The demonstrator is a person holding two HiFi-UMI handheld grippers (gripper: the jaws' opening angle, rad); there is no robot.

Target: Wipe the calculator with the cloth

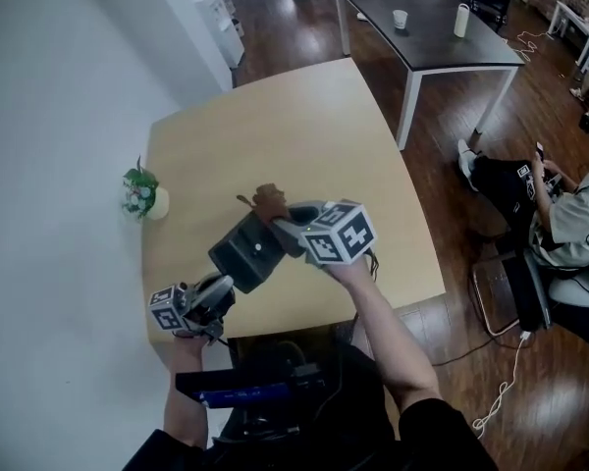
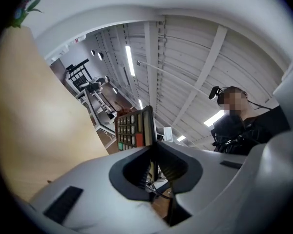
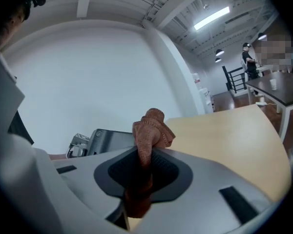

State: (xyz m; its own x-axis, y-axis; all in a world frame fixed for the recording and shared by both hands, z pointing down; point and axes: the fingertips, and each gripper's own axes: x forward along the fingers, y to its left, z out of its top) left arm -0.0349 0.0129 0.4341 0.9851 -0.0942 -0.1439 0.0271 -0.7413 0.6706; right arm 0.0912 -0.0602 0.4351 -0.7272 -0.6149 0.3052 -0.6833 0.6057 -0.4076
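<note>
I have my left gripper clamped on the calculator, its keys standing at frame centre. The pale wooden surface fills the left. A person in dark clothing shows at right, under ceiling lights.

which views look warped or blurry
Left gripper view: heavy fisheye with black corners, bright ceiling strip lights, the near pale wooden table soft; right gripper view: same fisheye, the rust-brown knitted cloth fairly sharp; head view: even light, milder warp.

It looks like an open-plan office or studio: a pale wooden bench and a dark table stand on plank flooring under a white beamed ceiling with strip lights.
</note>
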